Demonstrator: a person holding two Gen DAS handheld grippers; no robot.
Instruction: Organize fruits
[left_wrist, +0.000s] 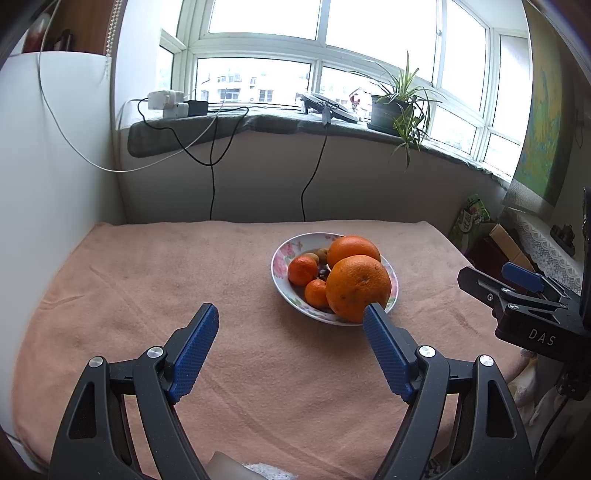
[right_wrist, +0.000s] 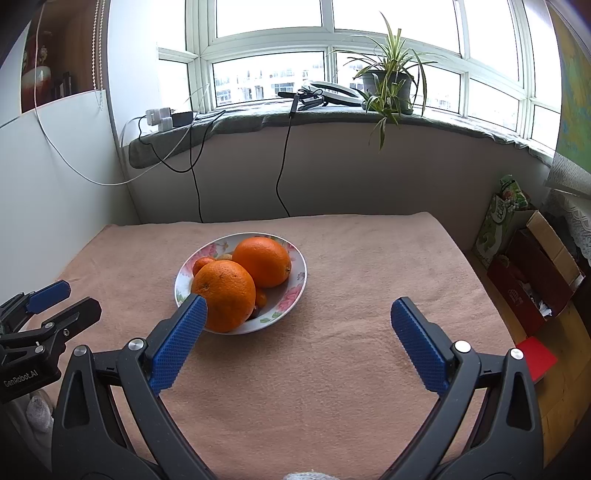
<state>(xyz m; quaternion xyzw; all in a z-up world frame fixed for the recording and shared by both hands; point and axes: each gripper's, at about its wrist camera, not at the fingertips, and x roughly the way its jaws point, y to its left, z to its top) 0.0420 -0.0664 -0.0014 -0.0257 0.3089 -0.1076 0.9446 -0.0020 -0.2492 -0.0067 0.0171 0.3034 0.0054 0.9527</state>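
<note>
Since every fruit in sight is heaped in the flowered bowl (left_wrist: 279, 266), both tools hang back over the cloth with nothing in them, which looks to me like the sorting is either finished or not begun (I can't say which). The left gripper (left_wrist: 291, 314) has its fingers spread wide, the bowl lying ahead of them and toward its right finger, whose tip overlaps the nearest big orange (left_wrist: 357, 287) in that view. The right gripper (right_wrist: 298, 308) is likewise released and empty, the bowl ahead and off its left finger. A second large orange (right_wrist: 263, 261) sits behind the first, with small tangerines (left_wrist: 303, 271) and a kiwi (left_wrist: 322, 254) tucked beside them. The peach blanket (right_wrist: 369, 266) covers a table under a bay window, its sill holding a potted plant (right_wrist: 387, 83), chargers and trailing cables.
</note>
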